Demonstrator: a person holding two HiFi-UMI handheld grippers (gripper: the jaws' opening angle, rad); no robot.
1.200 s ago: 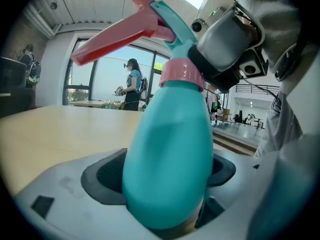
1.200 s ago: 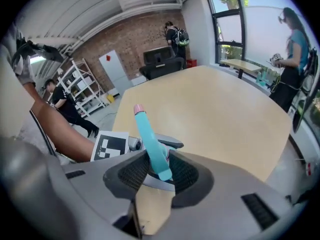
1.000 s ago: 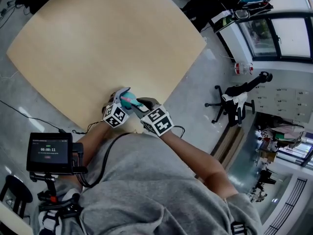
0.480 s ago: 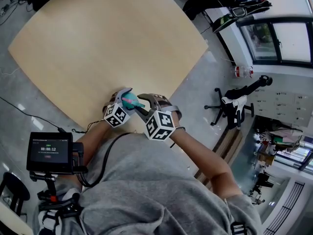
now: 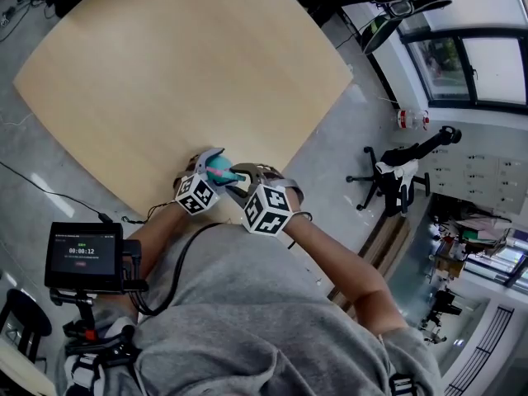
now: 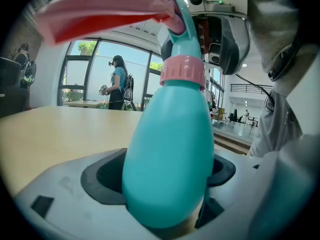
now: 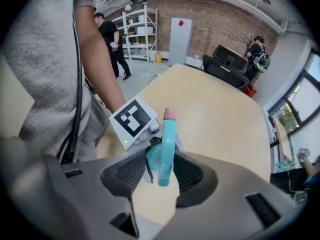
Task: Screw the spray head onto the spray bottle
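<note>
- My left gripper (image 6: pixel 167 181) is clamped low on the belly of the teal, pear-shaped plastic spray bottle (image 6: pixel 170 144). The bottle rises from between its pads with the neck uppermost. Holding it low leaves the neck free and stops the bottle spinning with the thread.
- Above that gripper's jaws, the pink ribbed screw collar (image 6: pixel 182 71) sits on the bottle's neck. The teal-and-pink plastic spray head (image 7: pixel 166 144) is on top of it, and its pink trigger reaches off to that gripper's left.
- My right gripper (image 7: pixel 161 179) points steeply down onto the head from above. Its jaws have just been opening. The head stands between them, but the pads look eased off it, so I read this gripper as loose, not gripping.
- My judgement is that this is a reset between twists rather than the finish. I cannot tell whether the collar is fully seated.
- Both grippers hang at the near edge of the pale wooden table (image 5: pixel 181 73). The right jaws are directly over the left's, which lines the head up with the neck for threading.
- There is a risk in the next grip. Closing off-centre on the trigger could tip the head and cross the thread.
</note>
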